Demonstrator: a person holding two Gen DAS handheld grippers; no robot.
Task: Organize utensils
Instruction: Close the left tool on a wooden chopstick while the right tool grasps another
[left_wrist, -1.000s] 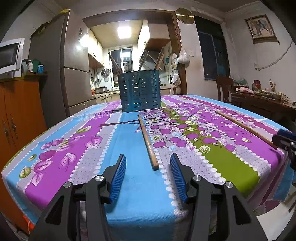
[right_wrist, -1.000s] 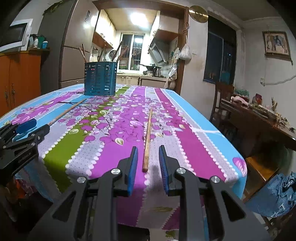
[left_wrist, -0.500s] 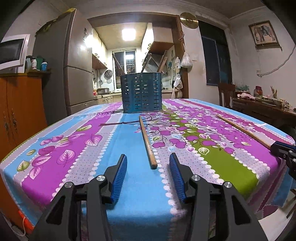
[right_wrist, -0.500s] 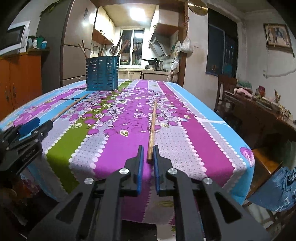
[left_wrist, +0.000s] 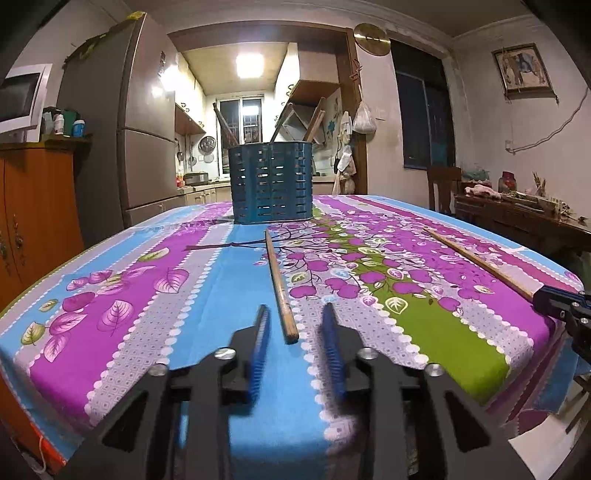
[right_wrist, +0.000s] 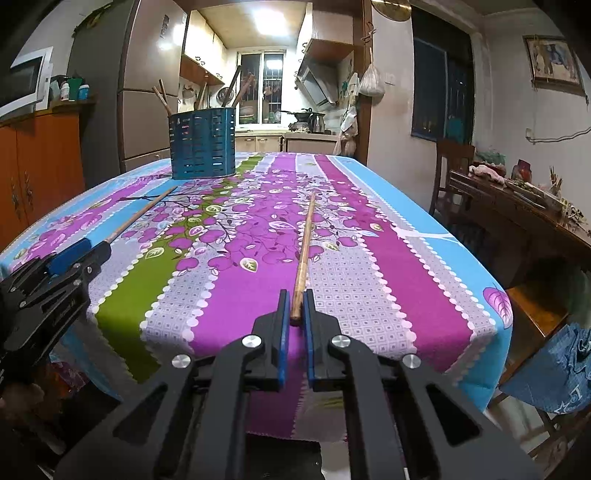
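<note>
Two long wooden sticks lie on the flowered tablecloth. My left gripper is open, its blurred blue pads either side of the near end of one stick. My right gripper is shut on the near end of the other stick, which still rests on the cloth; that stick also shows in the left wrist view. A blue slotted utensil holder with several wooden utensils in it stands at the far end of the table and shows in the right wrist view too.
The table drops off at its near and right edges. A wooden side table and a chair stand to the right. An orange cabinet and a fridge stand to the left.
My right gripper has closed onto the end of its stick. My left gripper's jaws have narrowed around the other stick and moved slightly forward and down.
</note>
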